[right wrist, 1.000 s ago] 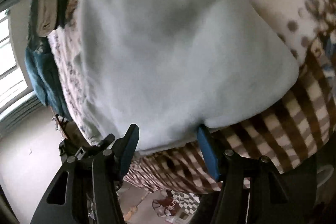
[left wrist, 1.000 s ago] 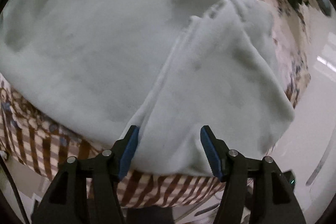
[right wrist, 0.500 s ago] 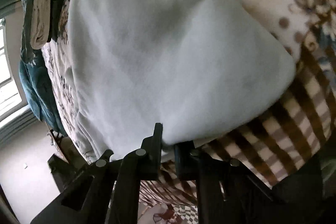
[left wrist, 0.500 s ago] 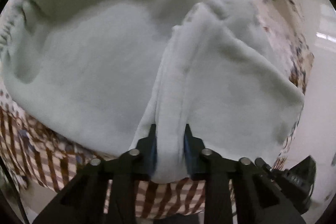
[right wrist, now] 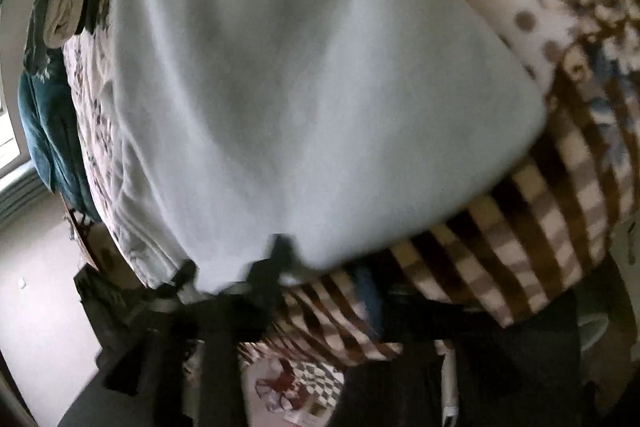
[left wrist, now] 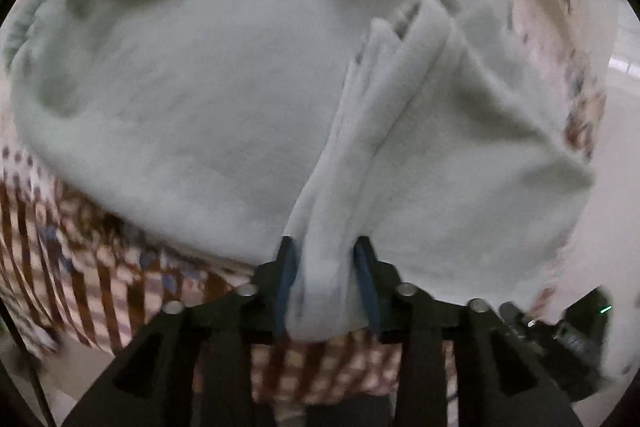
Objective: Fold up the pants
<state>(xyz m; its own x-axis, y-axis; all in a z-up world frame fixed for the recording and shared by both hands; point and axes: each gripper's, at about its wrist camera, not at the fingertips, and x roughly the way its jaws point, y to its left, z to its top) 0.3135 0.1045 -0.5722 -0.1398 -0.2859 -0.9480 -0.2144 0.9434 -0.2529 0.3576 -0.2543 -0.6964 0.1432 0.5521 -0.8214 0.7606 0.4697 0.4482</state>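
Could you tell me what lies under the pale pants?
The pale pants lie on a brown checked blanket; whatever is beneath their middle is covered.

A bed covered by a brown-and-cream checked blanket (right wrist: 532, 239) with a floral-print sheet (right wrist: 94, 115) beneath. A teal blanket (right wrist: 48, 131) hangs at its far side. Daylight enters a window (right wrist: 8, 147); the pale floor (left wrist: 600, 247) is glossy.

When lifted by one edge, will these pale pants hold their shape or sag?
Probably sag: the pale pants bunch into a soft ridge in the left hand-held gripper, whose jaws are opening. They look fleecy, so likely light and not slippery on the checked blanket.
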